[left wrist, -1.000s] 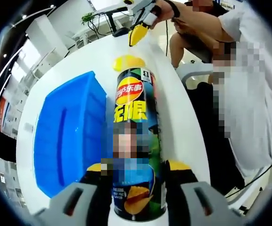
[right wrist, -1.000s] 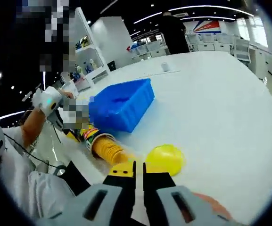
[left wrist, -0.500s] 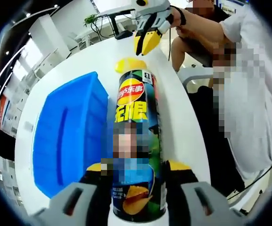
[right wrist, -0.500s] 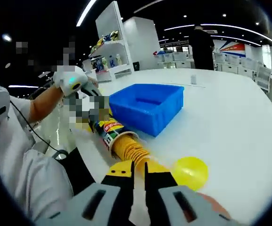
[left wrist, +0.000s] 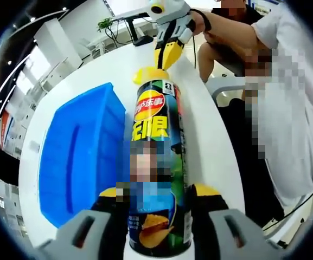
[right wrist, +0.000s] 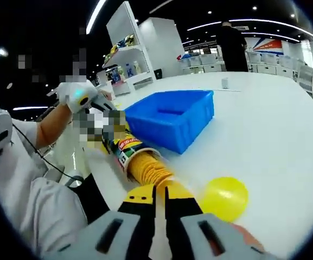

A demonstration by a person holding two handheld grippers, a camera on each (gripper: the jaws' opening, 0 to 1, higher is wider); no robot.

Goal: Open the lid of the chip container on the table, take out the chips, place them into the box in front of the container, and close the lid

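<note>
Possibly showroom: white shelving [right wrist: 125,51], ceiling strip-lights [right wrist: 243,23]

Chip container [left wrist: 155,162]: tall can, green-black-blue print, red-yellow logo; lies on side on white tabletop [right wrist: 275,135], lid off, open mouth toward 12 o'clock in left gripper view. Chips [right wrist: 151,172]: yellow stack sticking out of mouth. Lid [right wrist: 224,197]: yellow, round, flat on tabletop just beside chips, at 5 o'clock in right gripper view. Box [left wrist: 80,157]: blue plastic bin, open top, at 9 o'clock beside container in left gripper view.
</note>
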